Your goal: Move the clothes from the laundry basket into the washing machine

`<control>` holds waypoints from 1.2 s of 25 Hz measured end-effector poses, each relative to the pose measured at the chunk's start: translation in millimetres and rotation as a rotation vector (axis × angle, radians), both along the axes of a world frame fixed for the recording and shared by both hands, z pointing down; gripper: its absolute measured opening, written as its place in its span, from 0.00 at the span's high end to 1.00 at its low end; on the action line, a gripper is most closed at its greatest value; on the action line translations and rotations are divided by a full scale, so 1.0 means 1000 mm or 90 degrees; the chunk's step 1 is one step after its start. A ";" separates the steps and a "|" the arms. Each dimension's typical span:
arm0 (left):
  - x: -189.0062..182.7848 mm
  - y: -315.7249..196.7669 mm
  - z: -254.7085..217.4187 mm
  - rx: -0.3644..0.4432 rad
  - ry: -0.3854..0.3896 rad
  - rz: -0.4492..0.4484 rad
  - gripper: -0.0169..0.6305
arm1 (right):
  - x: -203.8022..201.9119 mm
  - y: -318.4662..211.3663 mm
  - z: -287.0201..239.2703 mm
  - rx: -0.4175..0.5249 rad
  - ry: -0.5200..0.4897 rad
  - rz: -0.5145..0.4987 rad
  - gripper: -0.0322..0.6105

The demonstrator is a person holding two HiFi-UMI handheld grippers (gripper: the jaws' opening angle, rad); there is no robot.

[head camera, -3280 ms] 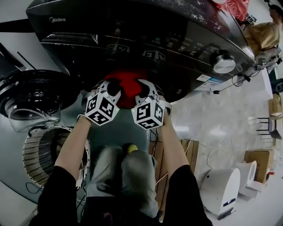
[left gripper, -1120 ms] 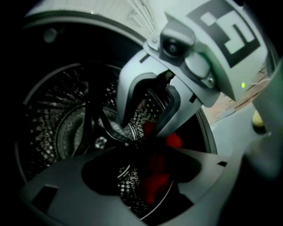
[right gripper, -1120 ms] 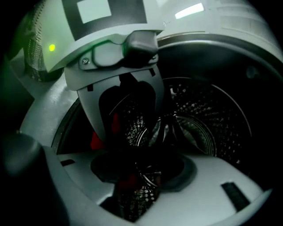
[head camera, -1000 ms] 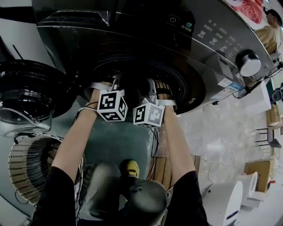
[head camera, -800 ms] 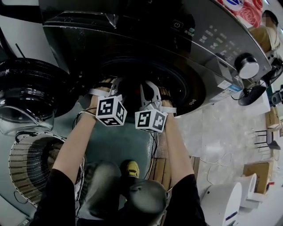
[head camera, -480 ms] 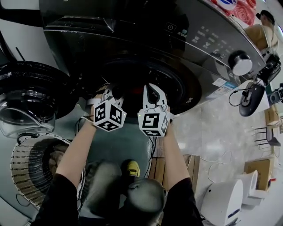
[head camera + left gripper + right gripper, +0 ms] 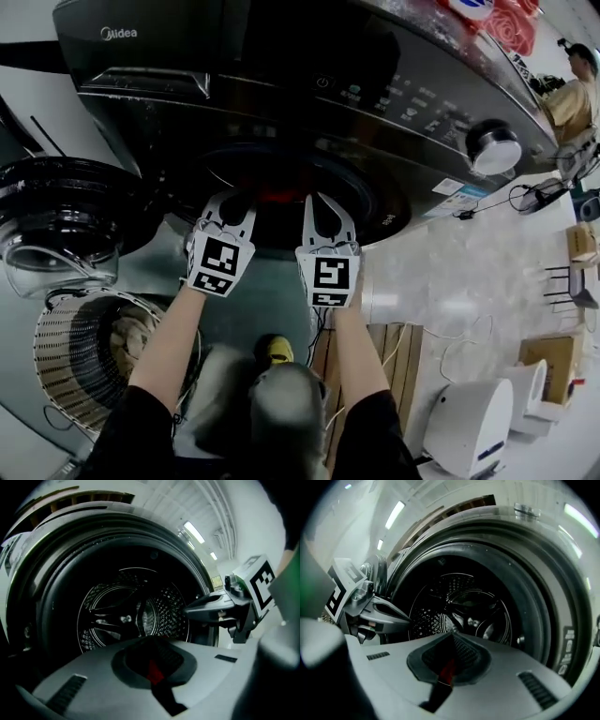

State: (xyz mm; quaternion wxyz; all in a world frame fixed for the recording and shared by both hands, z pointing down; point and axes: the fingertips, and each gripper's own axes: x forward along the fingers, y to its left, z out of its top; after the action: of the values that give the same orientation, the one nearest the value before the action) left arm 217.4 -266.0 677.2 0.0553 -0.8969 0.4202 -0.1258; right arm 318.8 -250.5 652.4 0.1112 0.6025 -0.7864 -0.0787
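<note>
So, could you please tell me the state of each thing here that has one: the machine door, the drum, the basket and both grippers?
Washing machine door: open, swung to the left in the head view.
Drum: holds a red garment just inside its opening.
Laundry basket: not empty, a pale cloth lies in it.
Left gripper: jaws shut, at the drum opening.
Right gripper: jaws shut, at the drum opening.

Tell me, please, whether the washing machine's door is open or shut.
Open: the door hangs swung aside at the left, and both gripper views look straight into the drum.
</note>
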 end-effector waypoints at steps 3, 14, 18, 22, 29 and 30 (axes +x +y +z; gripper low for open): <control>0.001 0.008 -0.015 -0.005 0.018 -0.005 0.95 | -0.001 0.007 -0.011 -0.008 -0.022 -0.011 0.95; -0.010 0.036 -0.088 -0.084 0.061 -0.044 0.96 | 0.001 0.036 -0.076 -0.083 -0.102 -0.014 0.95; -0.020 0.046 -0.131 -0.097 0.063 -0.060 0.96 | -0.001 0.052 -0.120 -0.098 -0.130 -0.005 0.95; -0.029 0.058 -0.178 -0.107 0.071 -0.071 0.96 | -0.006 0.065 -0.163 -0.113 -0.146 -0.001 0.95; -0.047 0.095 -0.249 -0.135 0.089 -0.091 0.96 | -0.008 0.105 -0.240 -0.138 -0.154 0.020 0.95; -0.050 0.104 -0.261 -0.142 0.095 -0.099 0.96 | -0.004 0.114 -0.253 -0.143 -0.156 0.024 0.95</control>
State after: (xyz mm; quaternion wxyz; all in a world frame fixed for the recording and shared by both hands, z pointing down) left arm 167.7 -161.5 415.8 -0.0859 -0.8690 0.4752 -0.1085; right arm 314.4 -136.5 399.6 0.0825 0.6058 -0.7866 0.0863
